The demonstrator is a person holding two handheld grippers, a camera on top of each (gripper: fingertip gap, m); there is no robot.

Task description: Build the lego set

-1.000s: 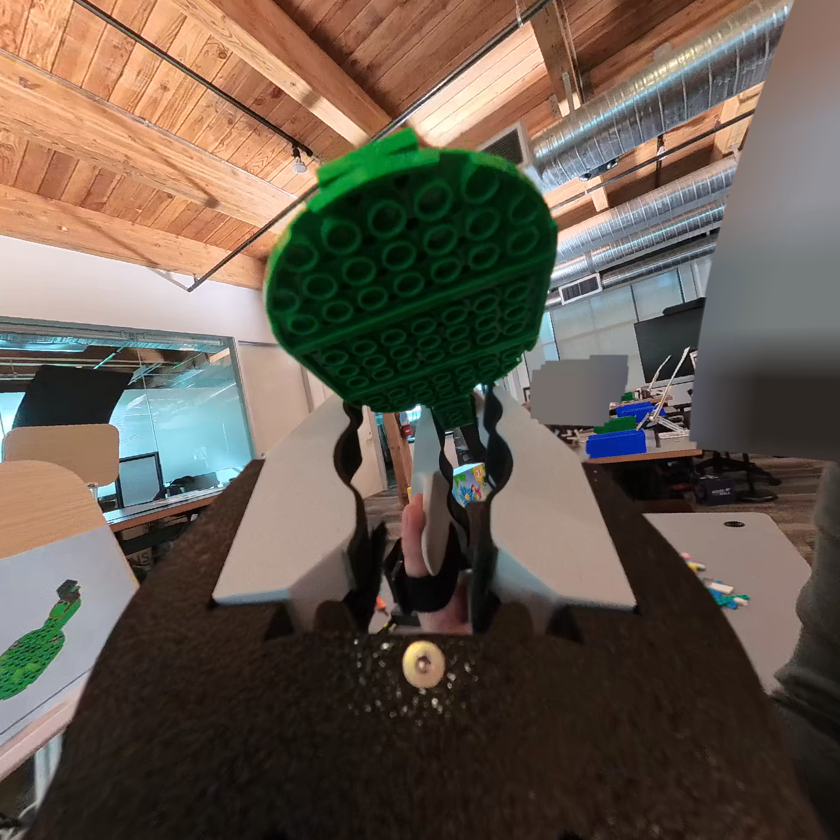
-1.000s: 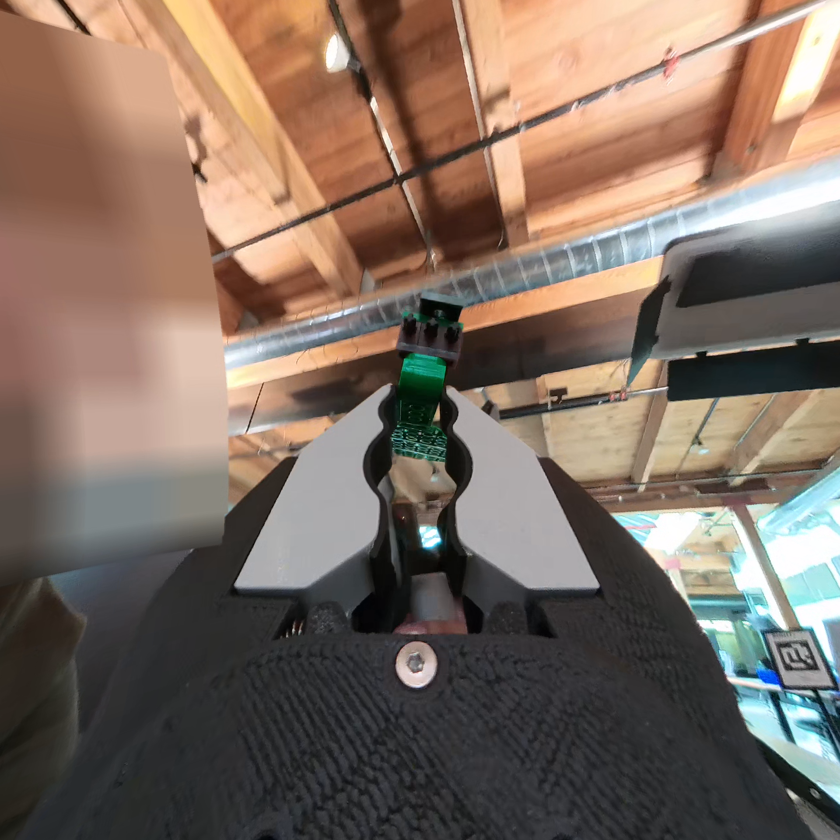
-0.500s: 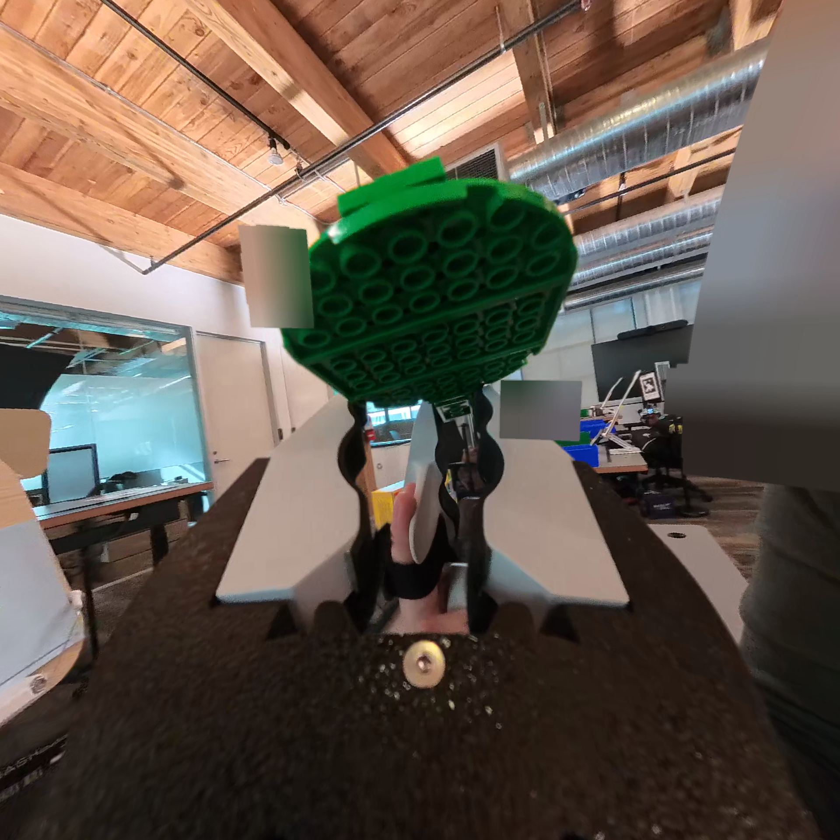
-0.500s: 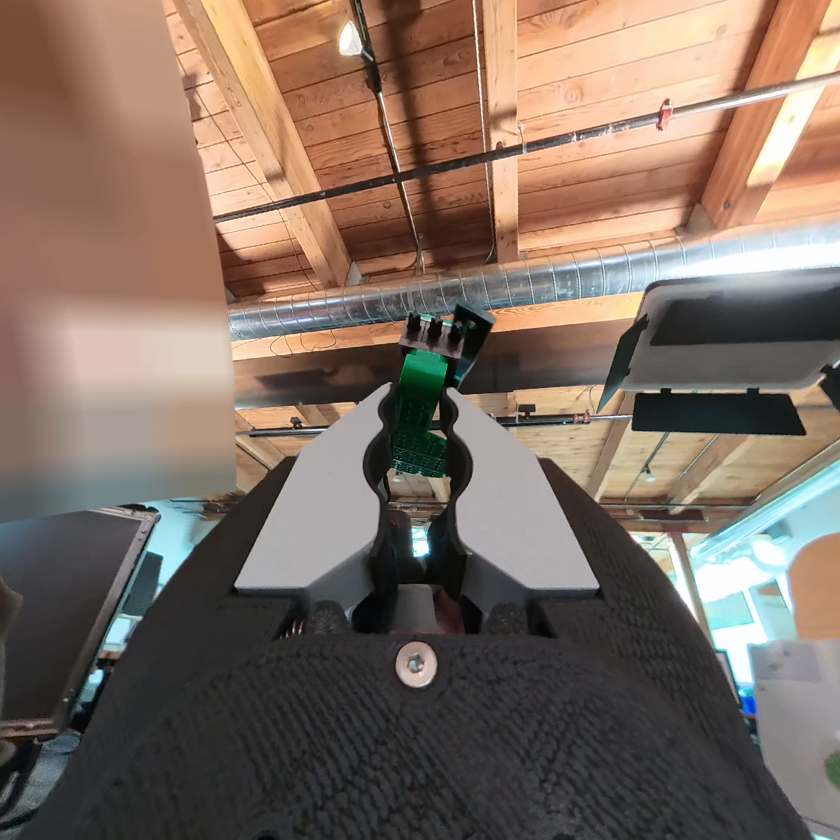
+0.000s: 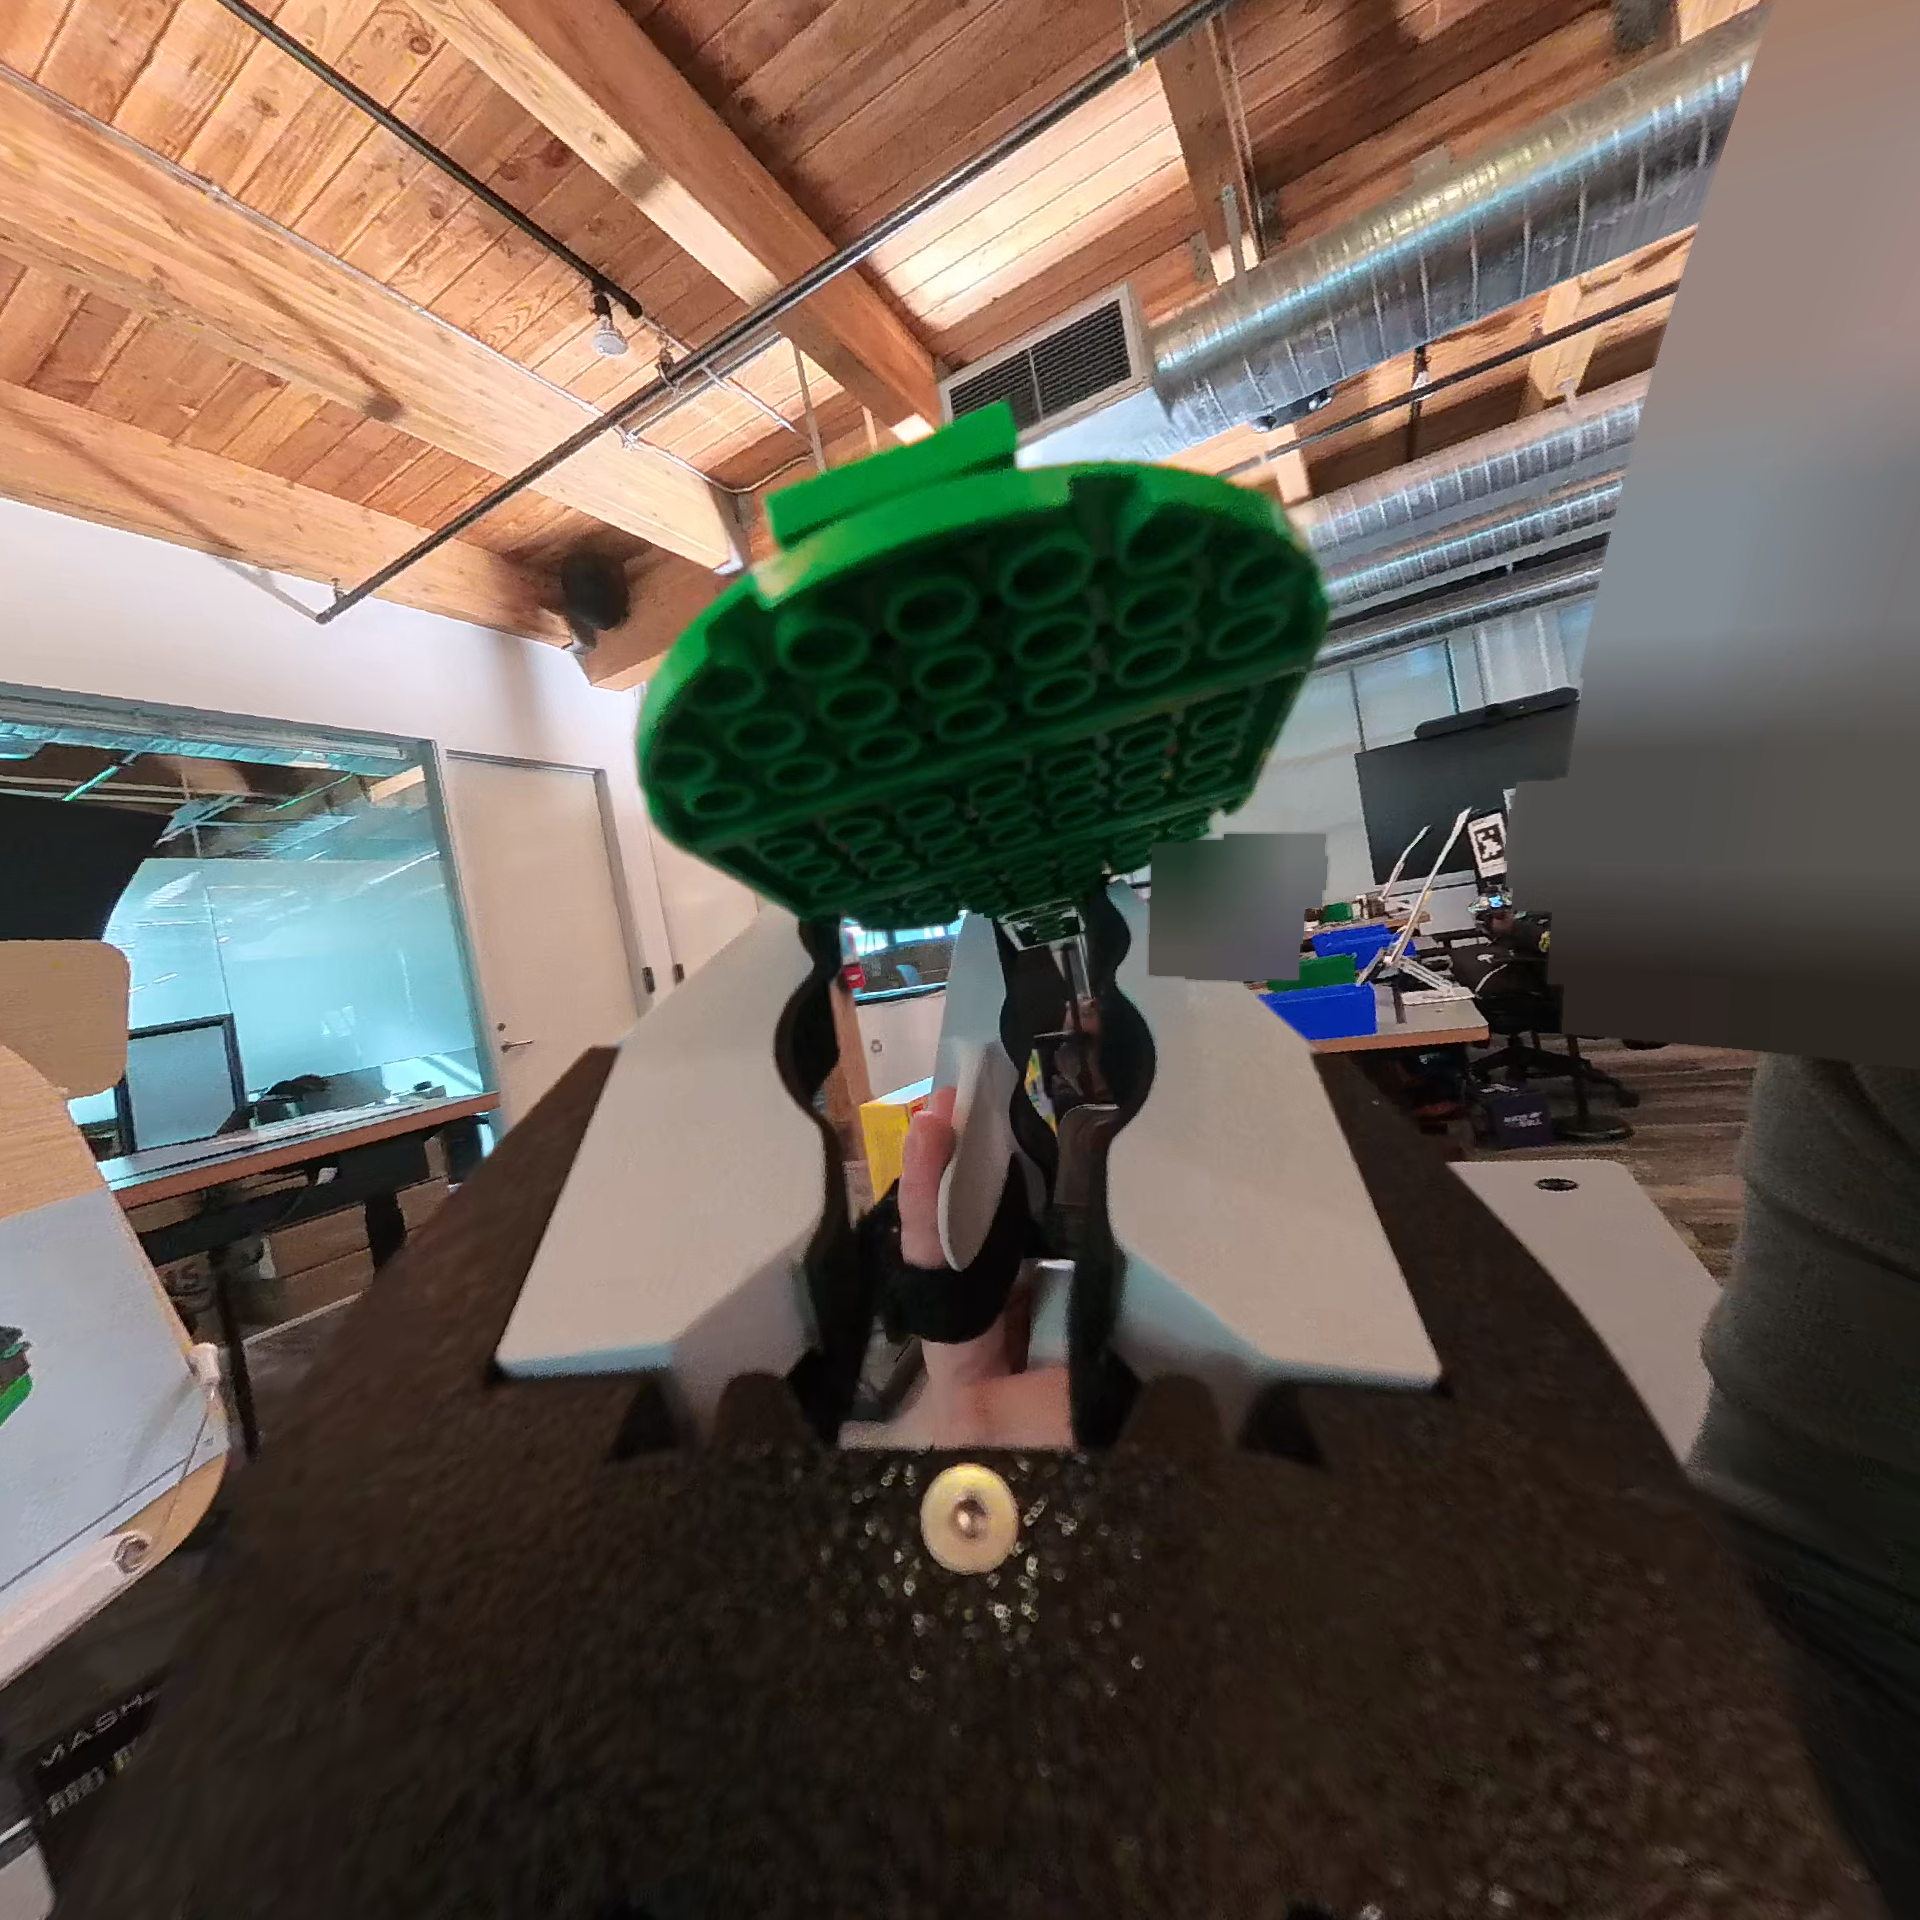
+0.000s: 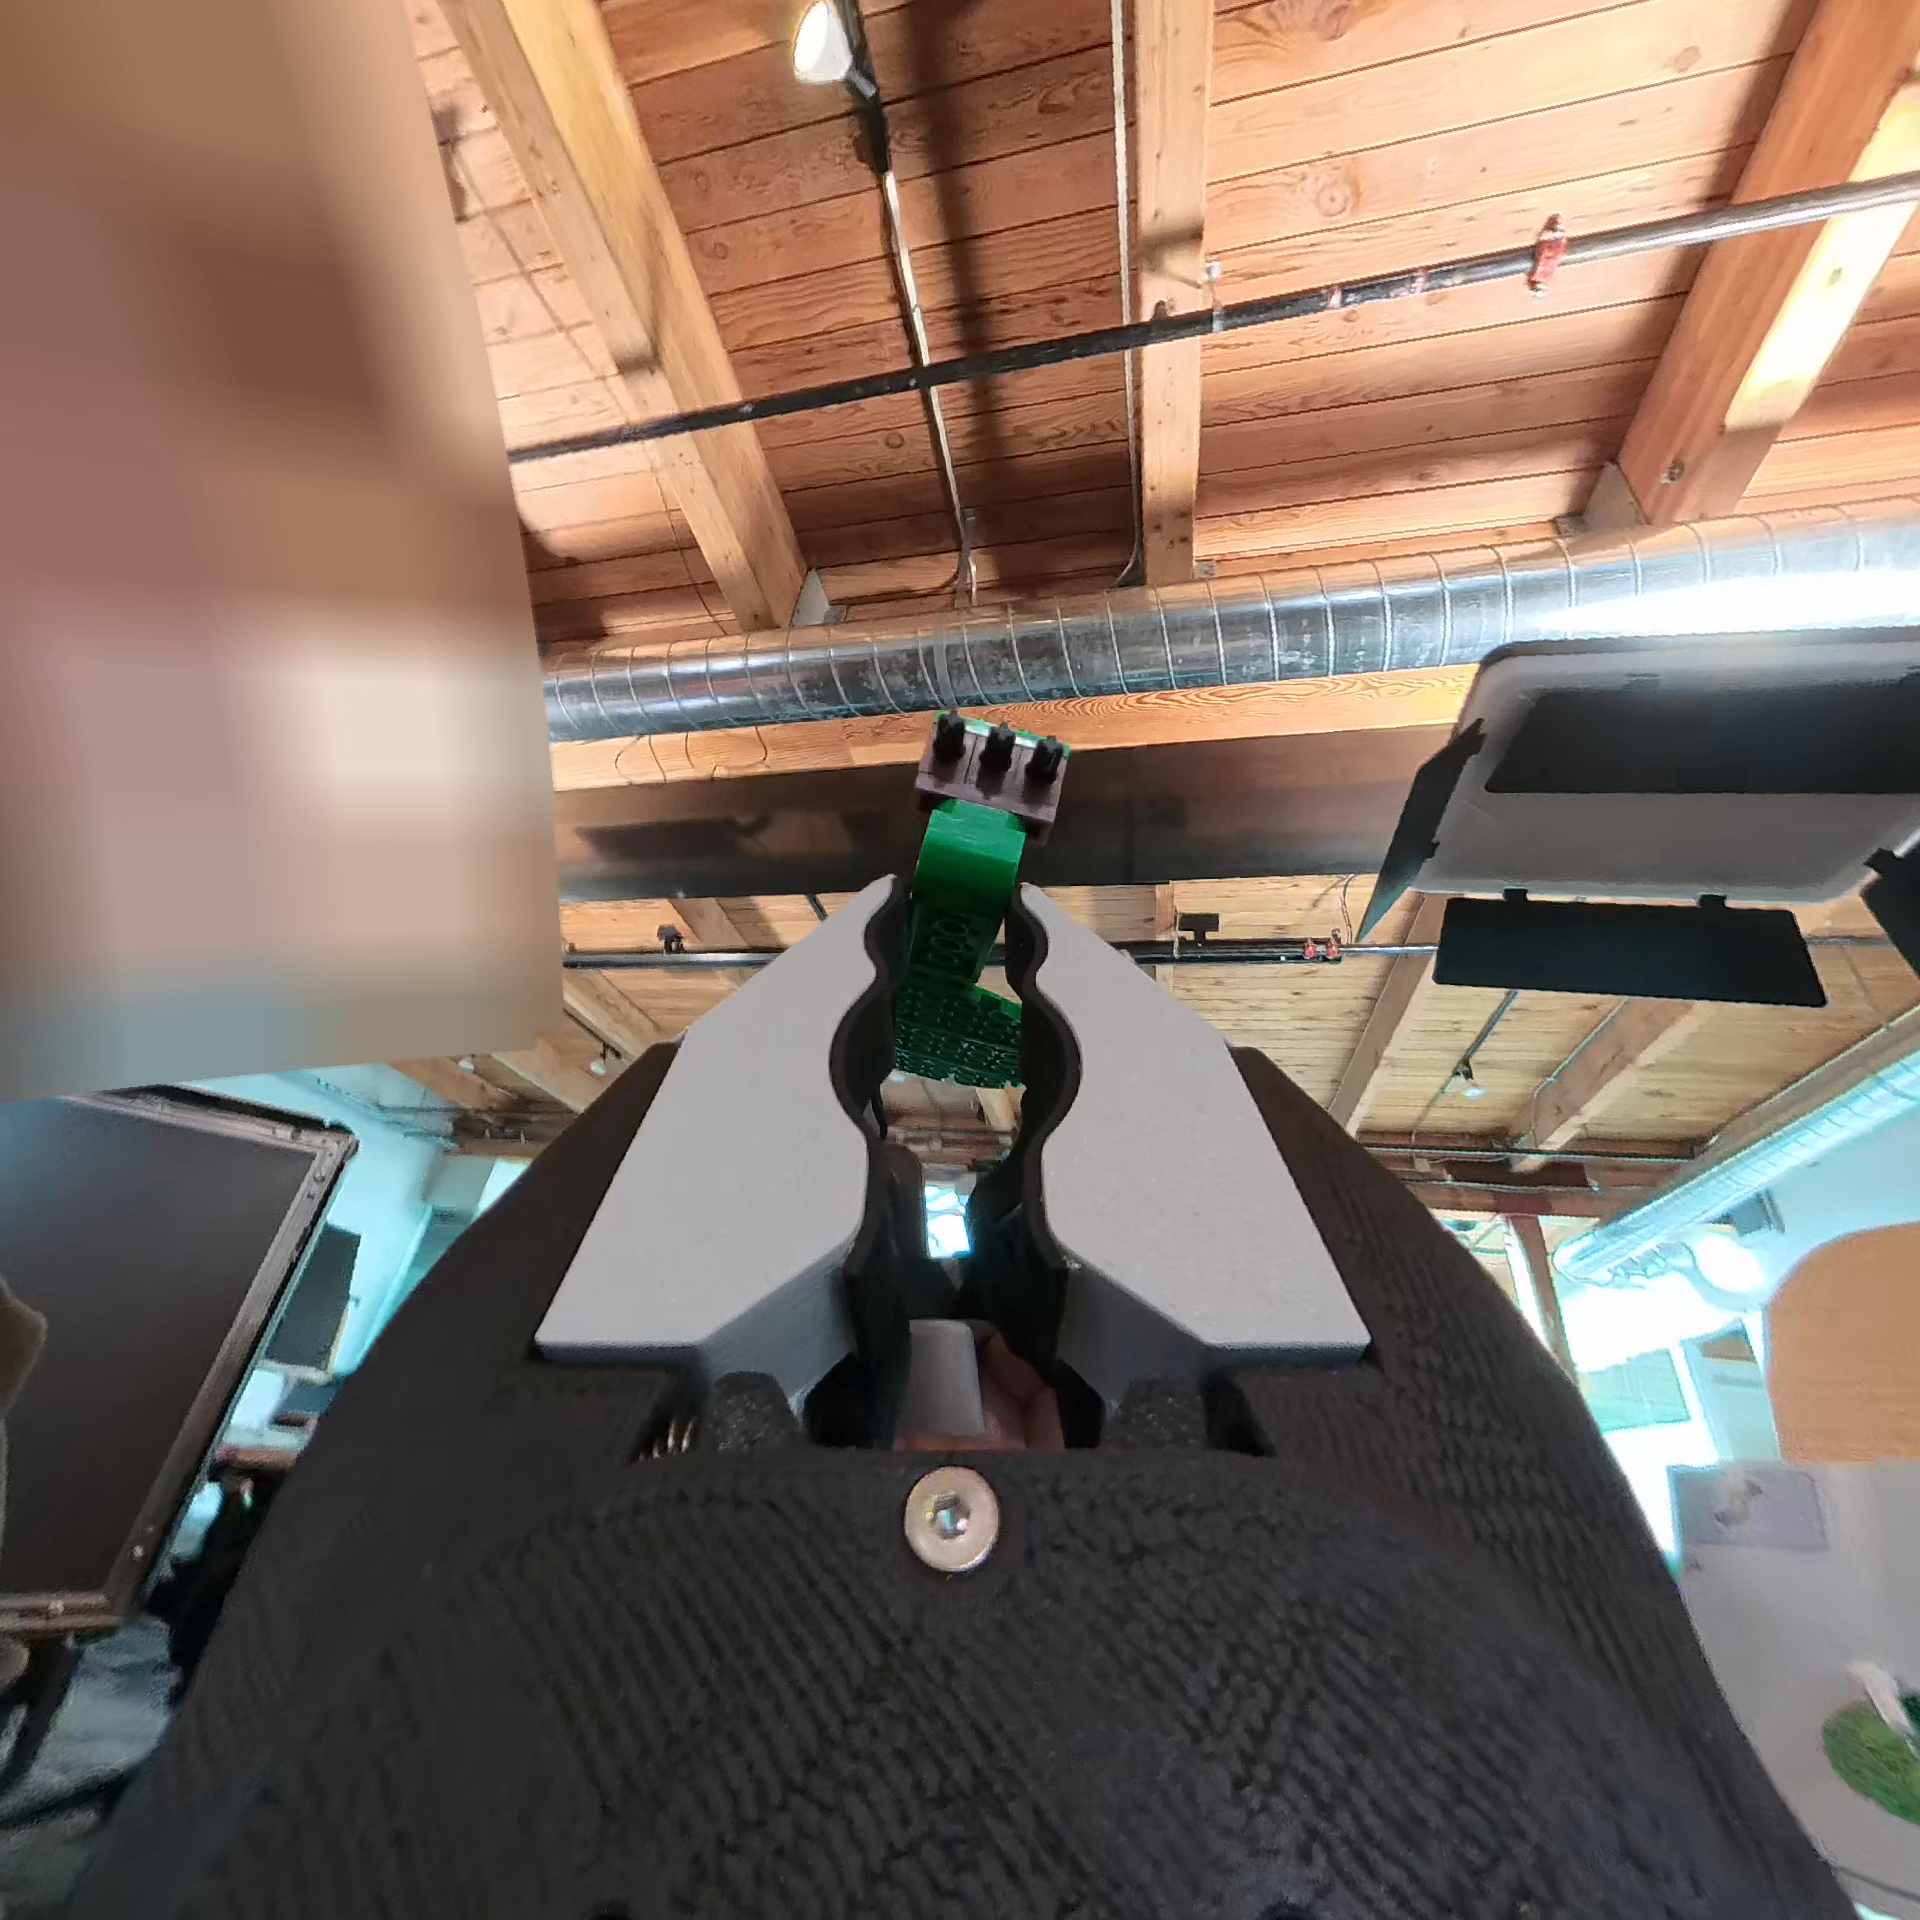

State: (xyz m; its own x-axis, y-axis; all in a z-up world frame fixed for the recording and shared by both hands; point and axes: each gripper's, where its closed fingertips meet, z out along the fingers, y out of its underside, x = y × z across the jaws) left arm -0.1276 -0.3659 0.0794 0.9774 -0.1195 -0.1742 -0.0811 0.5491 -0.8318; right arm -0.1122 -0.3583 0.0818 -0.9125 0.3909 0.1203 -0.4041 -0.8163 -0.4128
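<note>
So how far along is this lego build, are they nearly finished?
Partly done, it seems. The left gripper holds a wide green rounded plate assembly by its edge, underside showing. The right gripper grips a narrow green piece capped with a dark brown brick. The two sections are held up apart, so joining them looks left. Other loose pieces are out of view.

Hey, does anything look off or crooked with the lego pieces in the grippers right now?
Nothing looks broken. The narrow green piece in the right gripper leans, its dark studded cap tilted. The left gripper pinches the round green plate by its edge, underside showing.
</note>
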